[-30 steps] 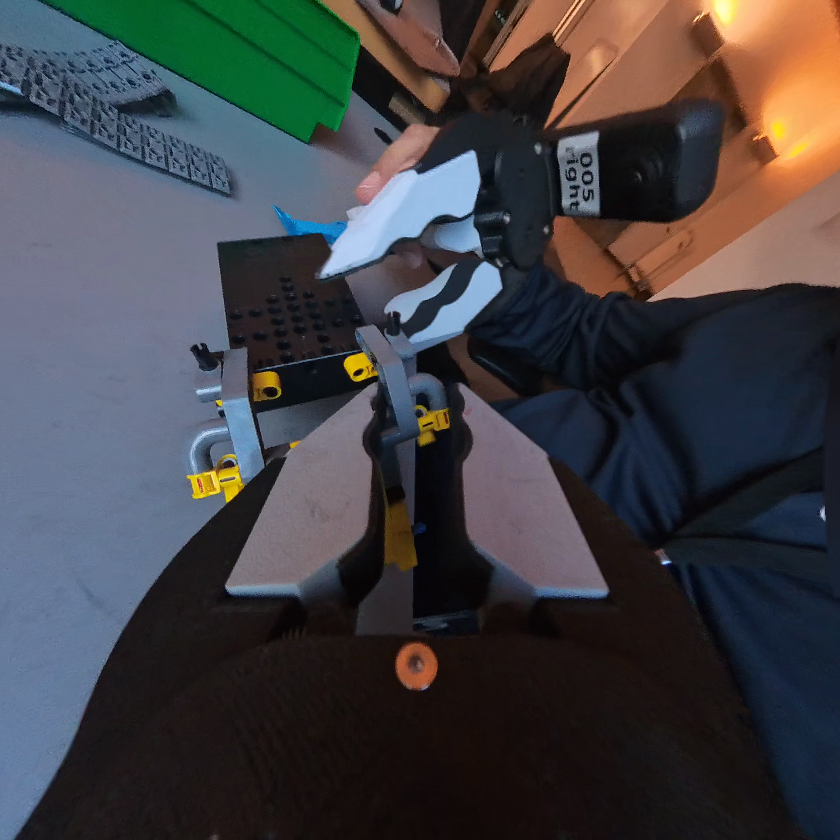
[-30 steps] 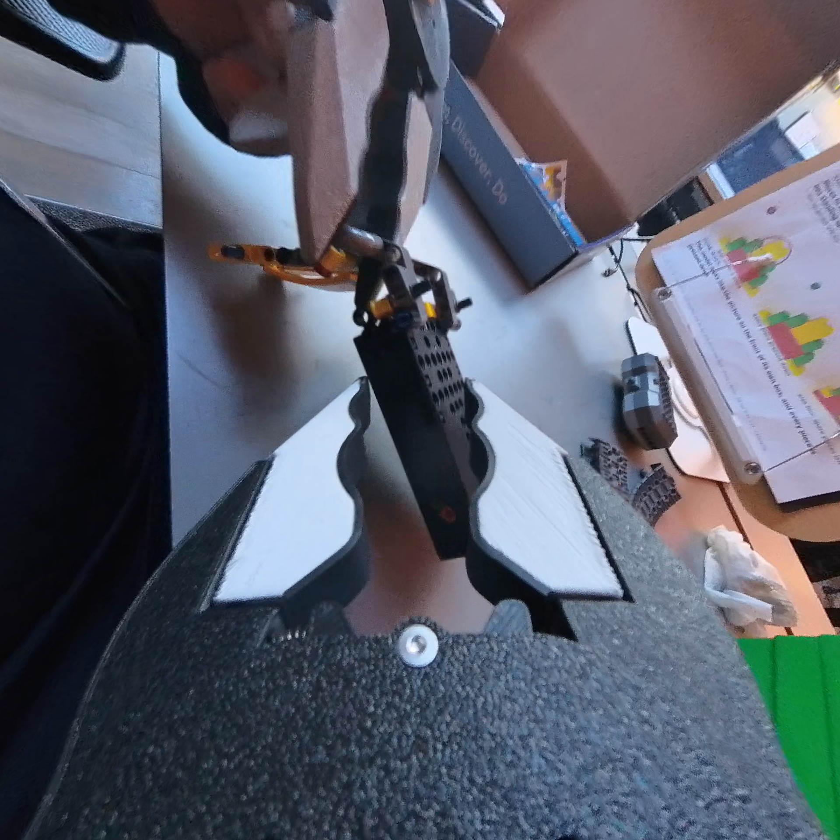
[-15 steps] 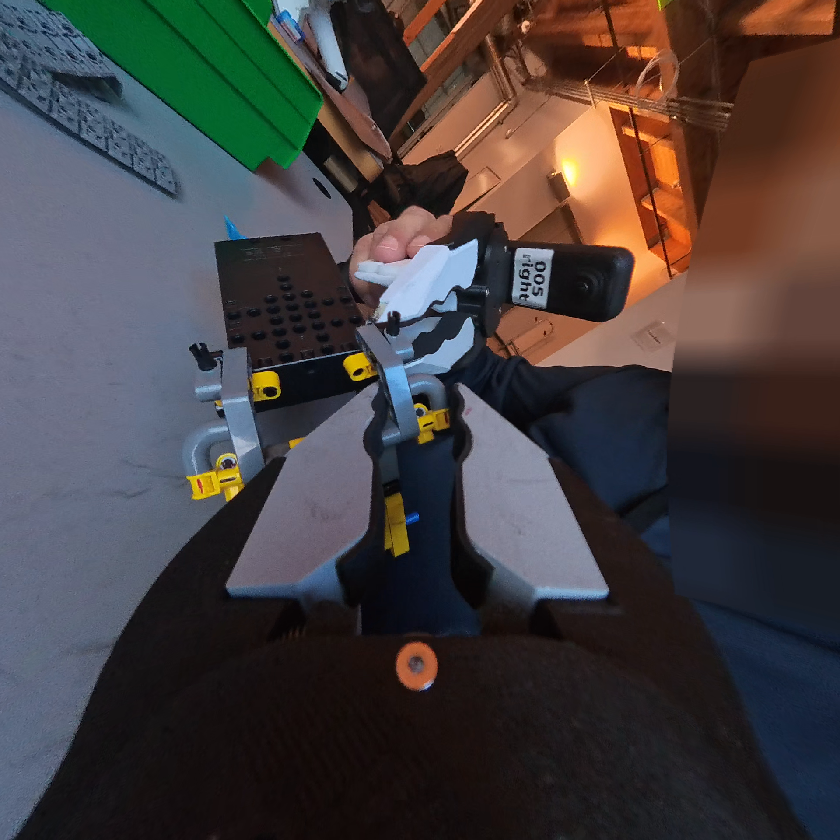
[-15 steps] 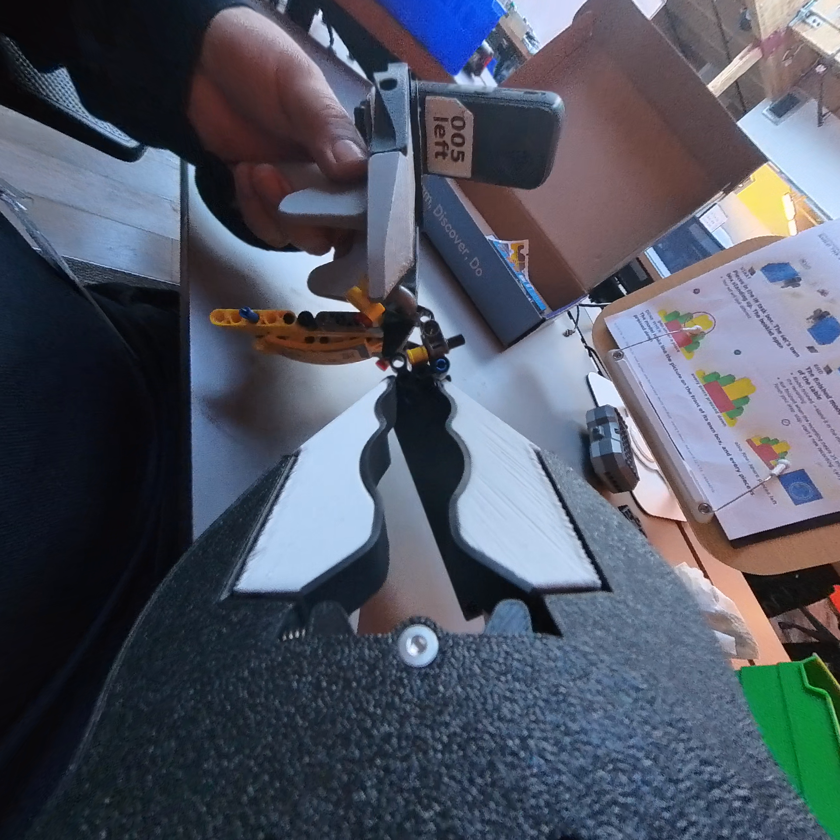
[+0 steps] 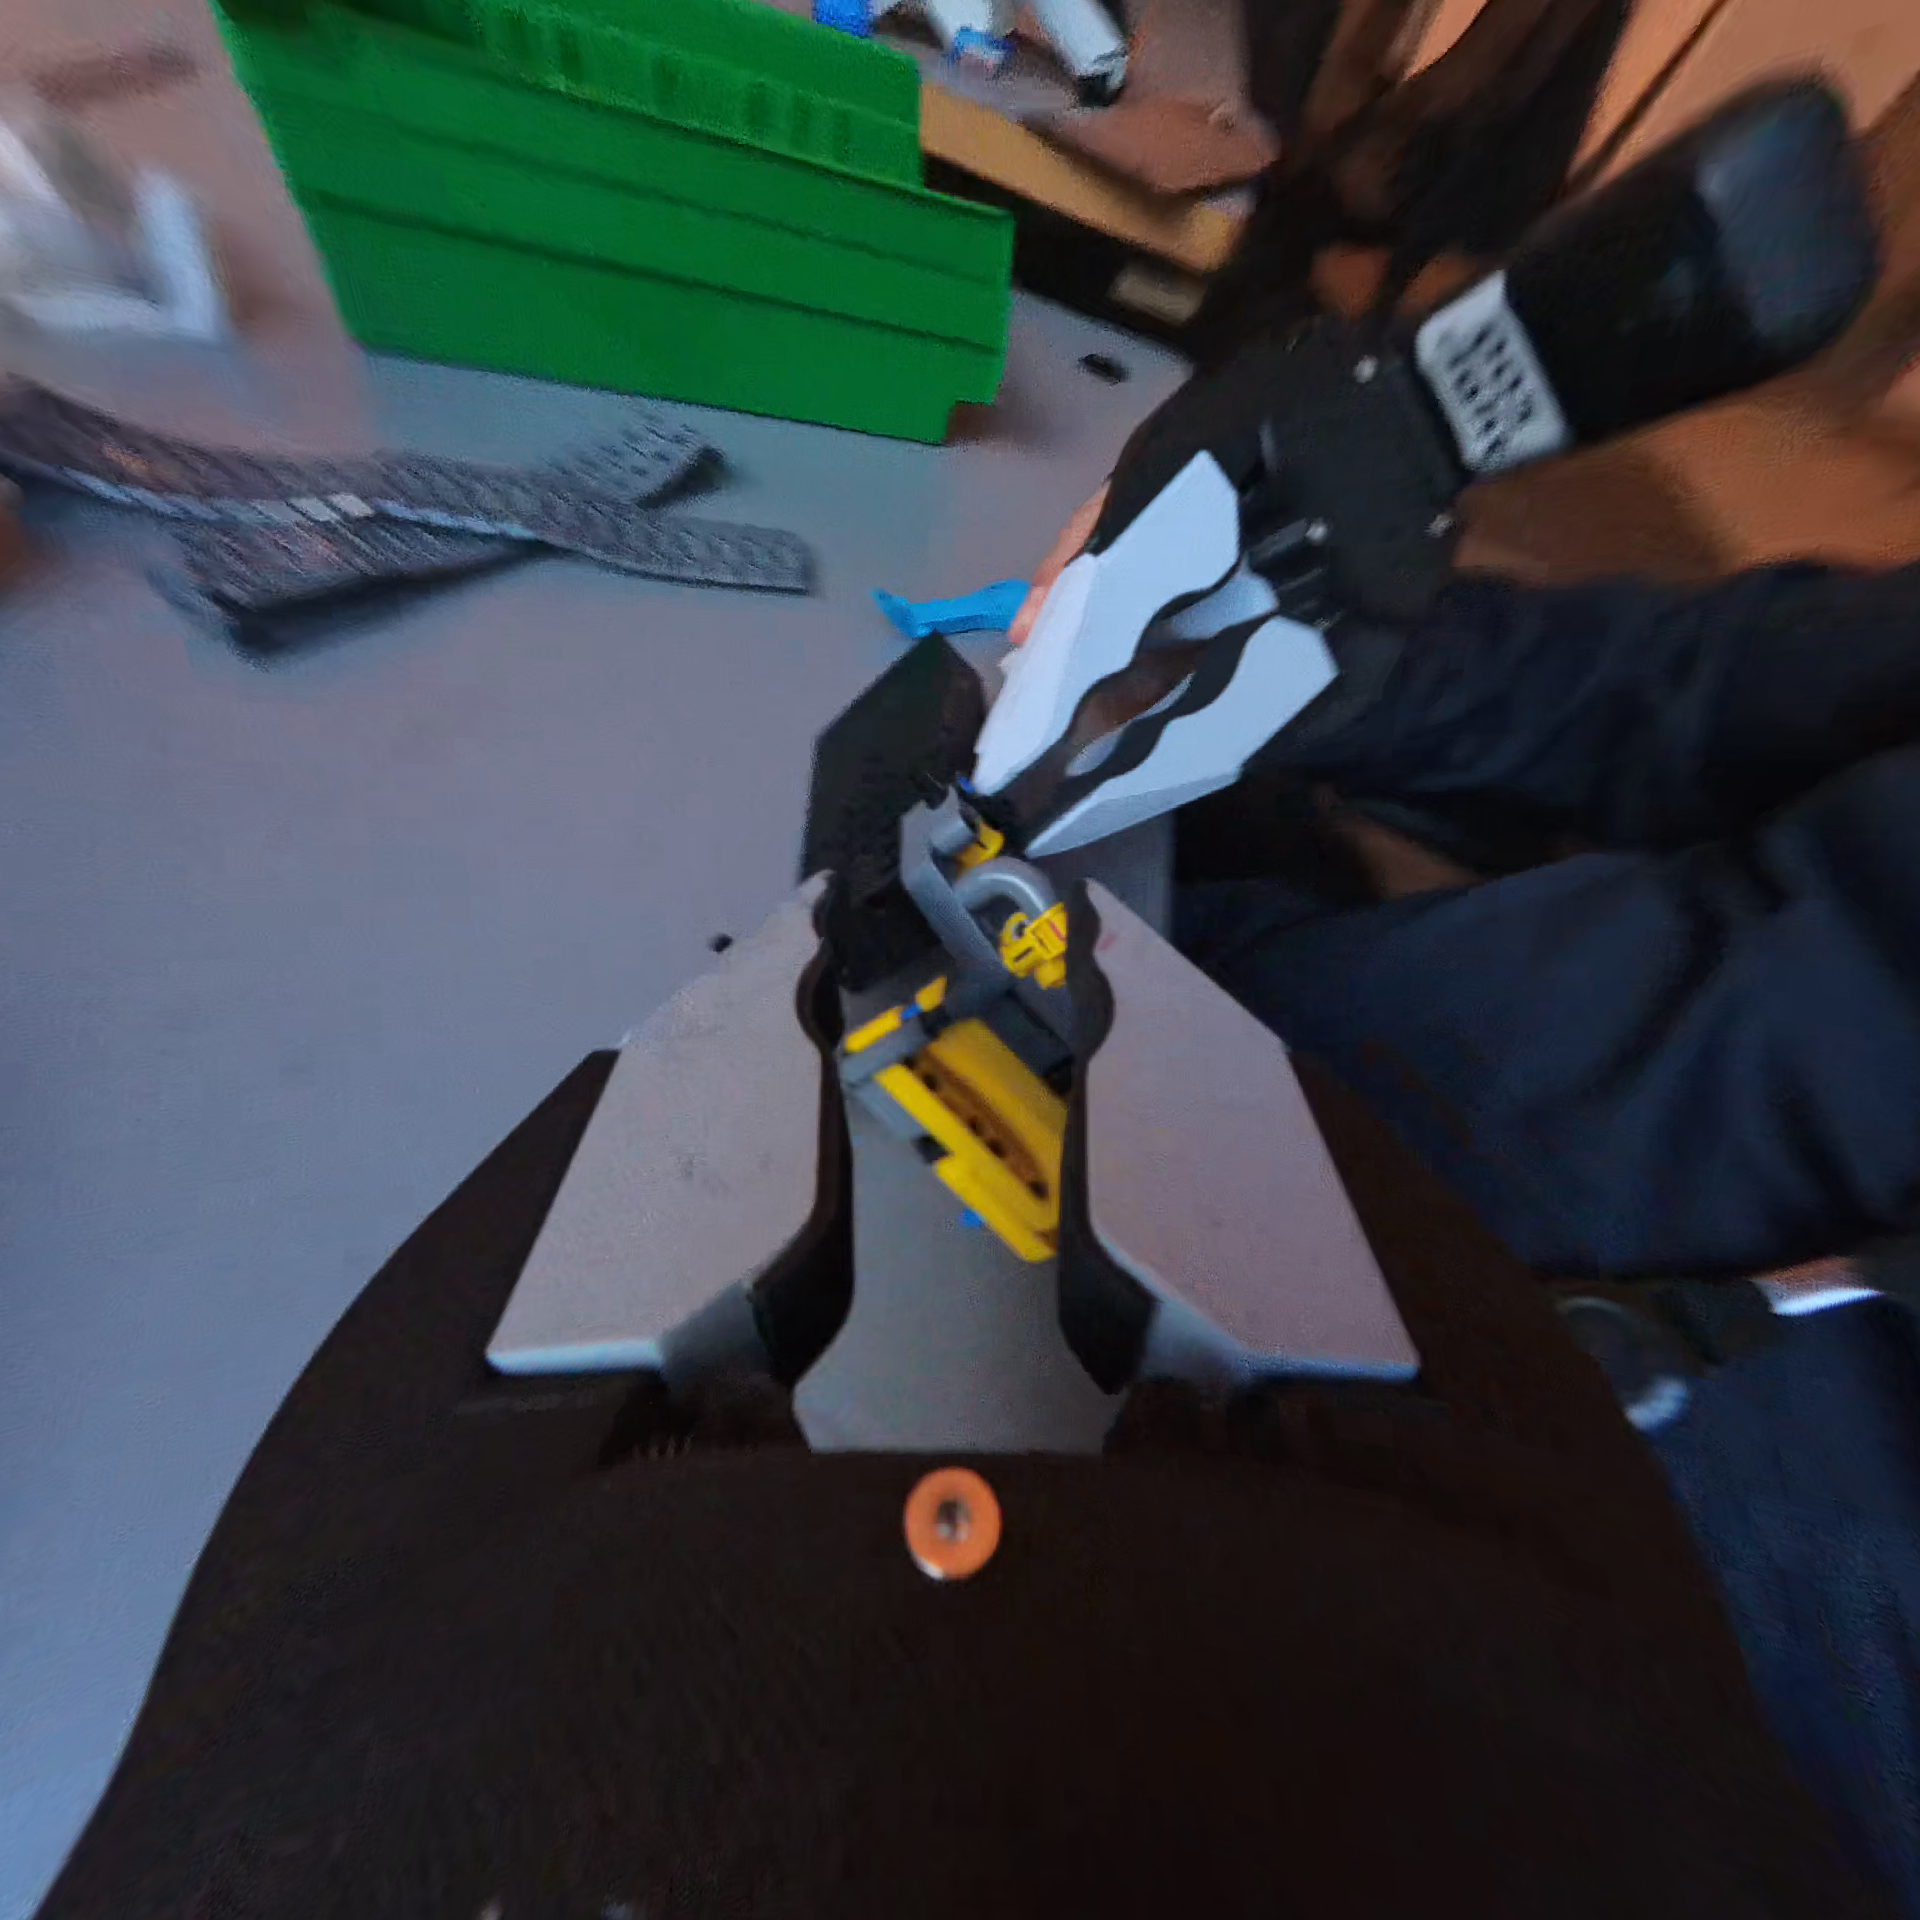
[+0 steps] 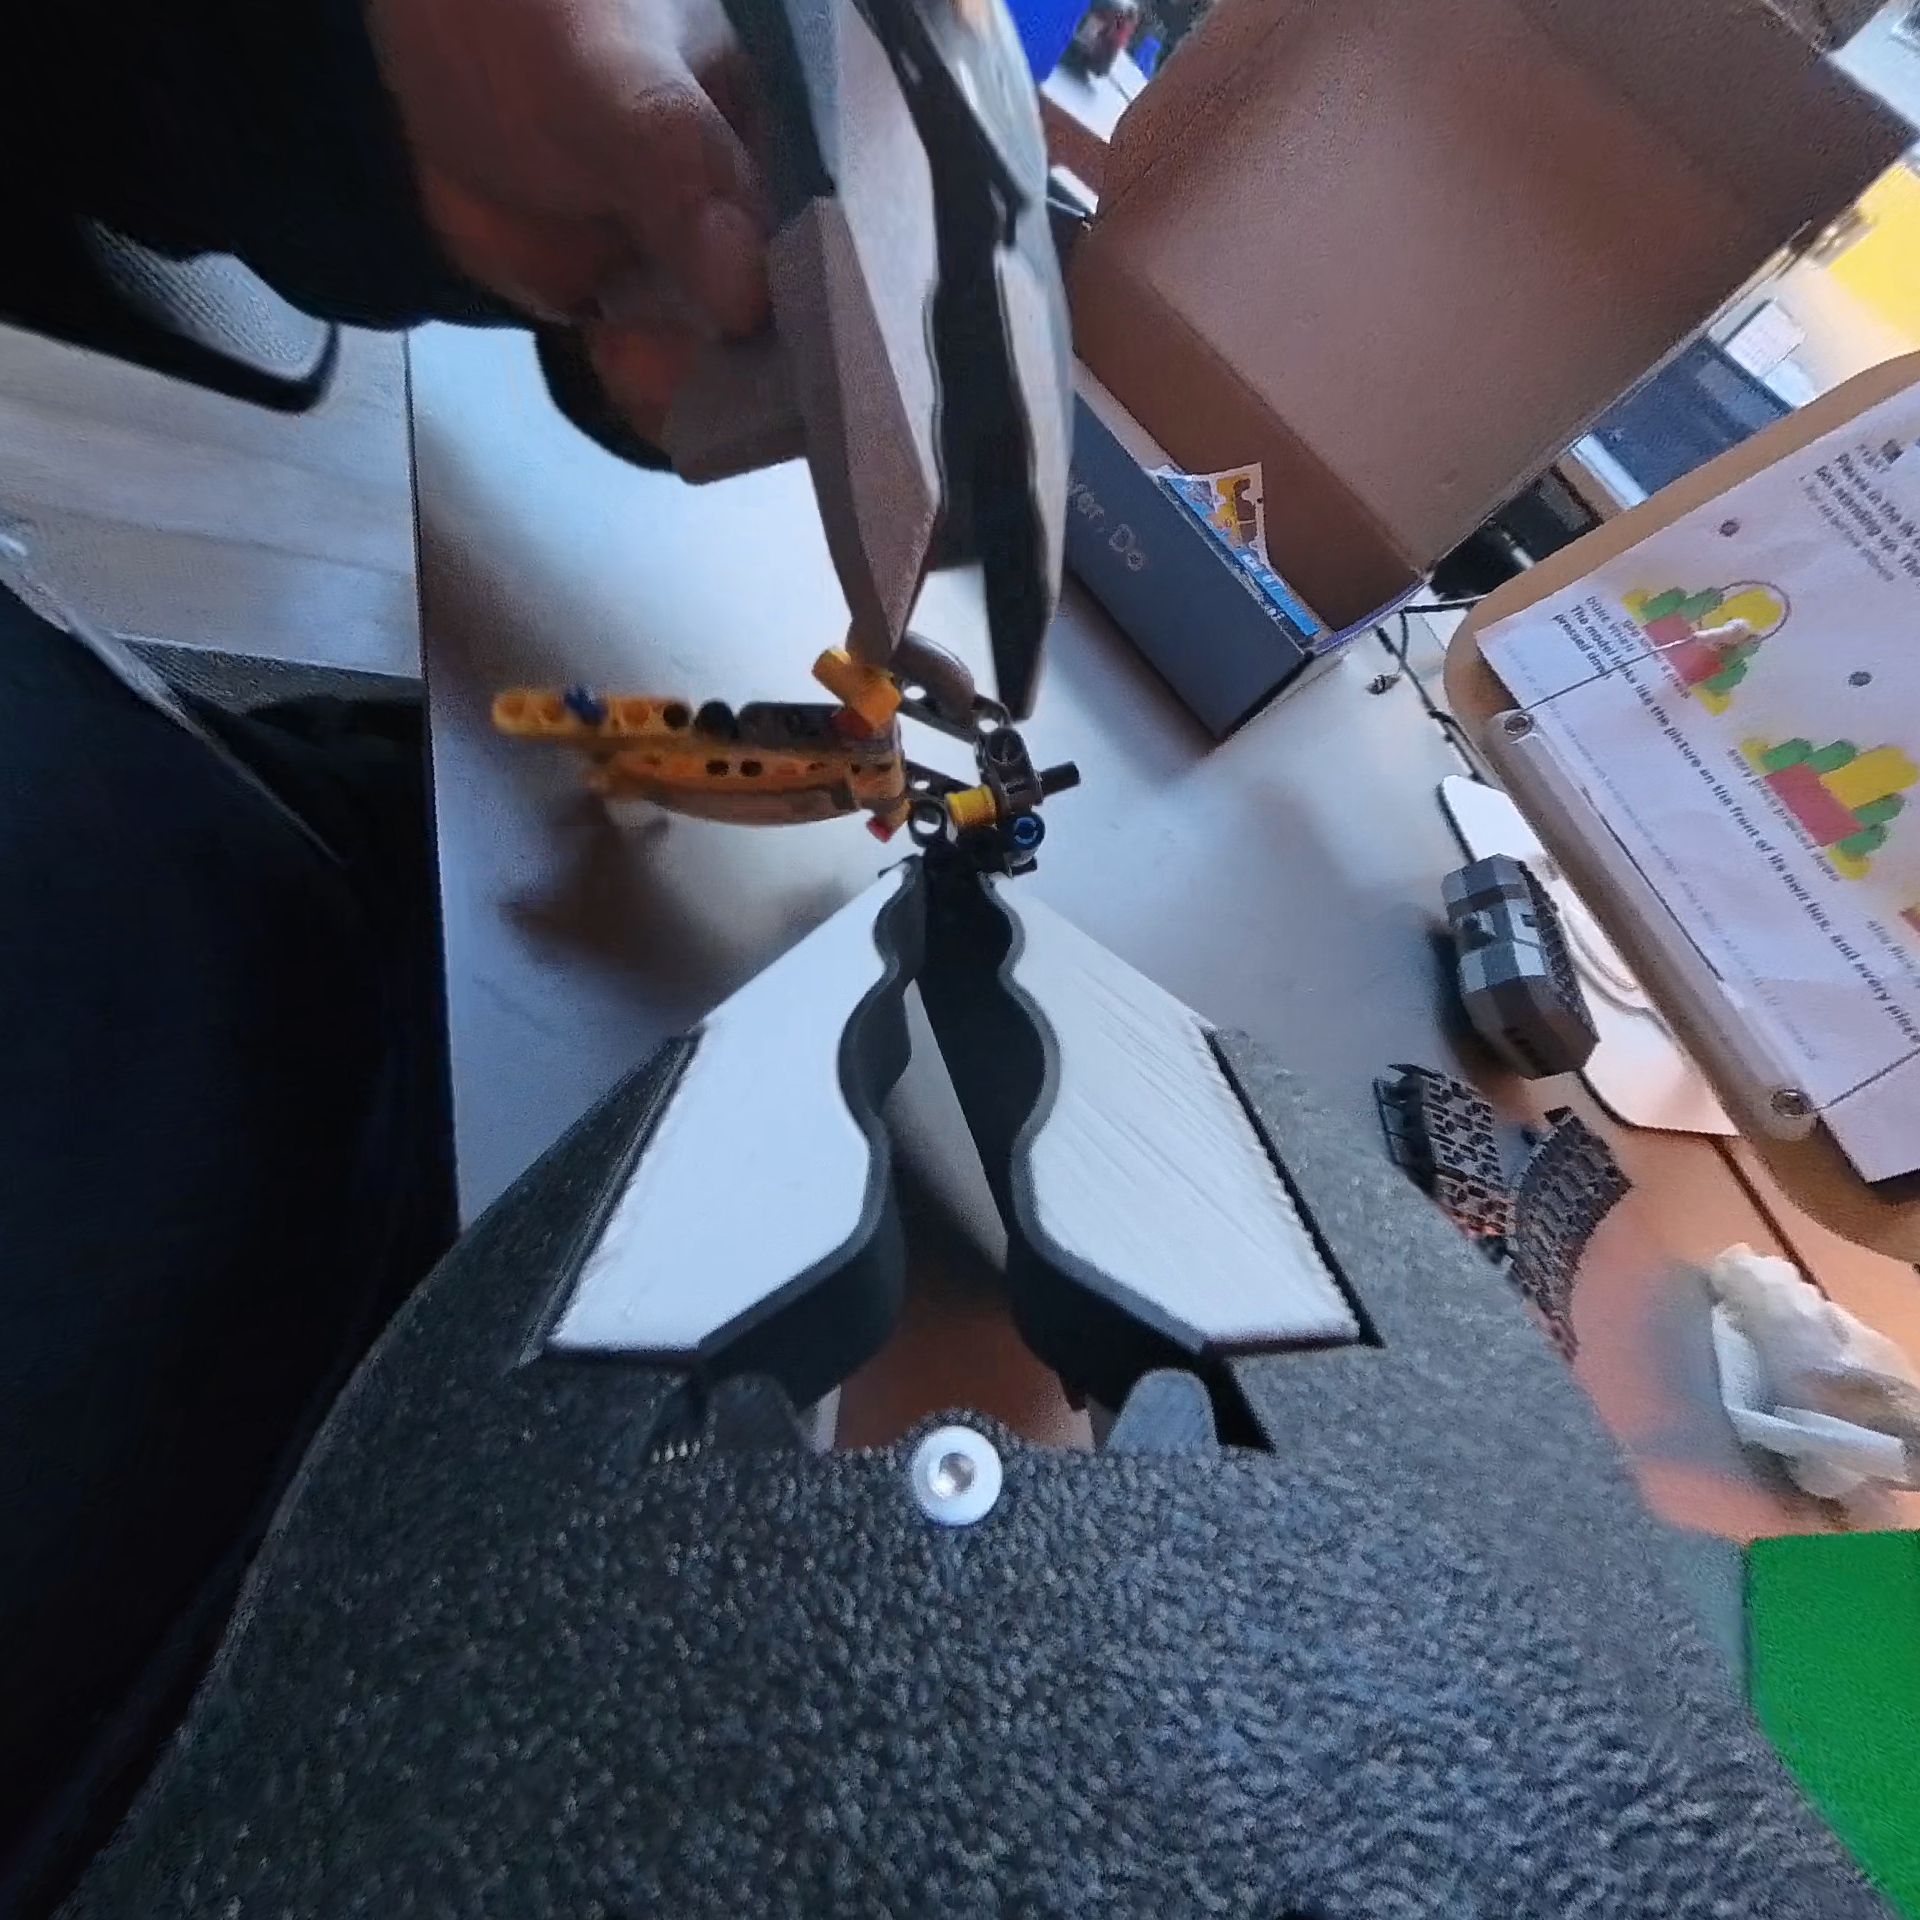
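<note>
A toy brick model hangs above the grey table (image 5: 312, 831) between both grippers. It has a black holed plate (image 5: 883, 769), grey beams (image 5: 935, 883) and yellow parts (image 5: 987, 1132). My left gripper (image 5: 951, 935) is shut on its grey and yellow end. My right gripper (image 6: 948, 883) is shut on the black end, right at the fingertips. In the right wrist view the yellow beams (image 6: 707, 748) stick out to the left, and the left gripper (image 6: 935, 665) comes down from above, held by a hand (image 6: 582, 177). The right gripper (image 5: 1003, 826) also shows in the left wrist view.
Green bins (image 5: 644, 208), dark grey flat plates (image 5: 416, 520) and a blue piece (image 5: 945, 608) lie beyond. In the right wrist view: a cardboard box (image 6: 1403, 260), a dark box (image 6: 1174, 561), a board with a printed sheet (image 6: 1714, 779), a grey block (image 6: 1517, 956), black track links (image 6: 1455, 1122). The left gripper's tips are roughly 4 cm from the right gripper's.
The model has turned: the black plate faced the left camera and now stands edge-on. The right gripper held the plate deep between its fingers and now pinches it at the tips.
</note>
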{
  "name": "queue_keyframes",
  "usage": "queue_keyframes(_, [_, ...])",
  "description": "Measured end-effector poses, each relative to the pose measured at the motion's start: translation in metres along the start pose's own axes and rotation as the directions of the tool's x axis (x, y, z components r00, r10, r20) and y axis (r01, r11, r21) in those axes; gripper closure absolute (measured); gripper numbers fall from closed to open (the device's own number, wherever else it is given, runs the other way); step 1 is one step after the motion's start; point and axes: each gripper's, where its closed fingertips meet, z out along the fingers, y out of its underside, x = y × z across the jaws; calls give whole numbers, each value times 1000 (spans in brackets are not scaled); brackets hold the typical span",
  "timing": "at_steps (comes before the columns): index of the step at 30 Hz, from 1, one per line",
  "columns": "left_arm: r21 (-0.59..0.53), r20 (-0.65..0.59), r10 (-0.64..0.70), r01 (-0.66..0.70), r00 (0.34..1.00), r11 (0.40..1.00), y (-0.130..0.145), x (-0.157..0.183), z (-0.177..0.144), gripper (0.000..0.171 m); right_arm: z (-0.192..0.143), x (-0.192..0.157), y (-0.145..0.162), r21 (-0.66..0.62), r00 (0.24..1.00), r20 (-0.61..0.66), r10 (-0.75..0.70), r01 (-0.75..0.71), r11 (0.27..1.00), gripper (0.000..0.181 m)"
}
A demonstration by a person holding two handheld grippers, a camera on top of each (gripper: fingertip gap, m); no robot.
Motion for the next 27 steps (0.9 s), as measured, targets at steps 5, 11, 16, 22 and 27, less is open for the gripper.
queue_keyframes(5, [-160,171,302,-276,938,948,2,6,7,119,3,-1,-3,-2,993,90,72,-72,997,174])
queue_keyframes(11, [-305,157,382,-323,911,896,30,2,23,122,-1,-6,-2,-18,971,230,61,-58,998,175])
queue_keyframes(16, [-261,137,193,-152,972,953,32,-3,25,133,4,0,3,-20,933,333,140,-142,990,174])
queue_keyframes(22, [-94,78,-157,164,985,982,26,-16,22,135,12,22,2,-53,988,114,105,-100,994,164])
queue_keyframes(27, [-11,72,-237,238,969,971,19,-17,25,134,12,21,11,-200,997,-70,-35,20,980,143])
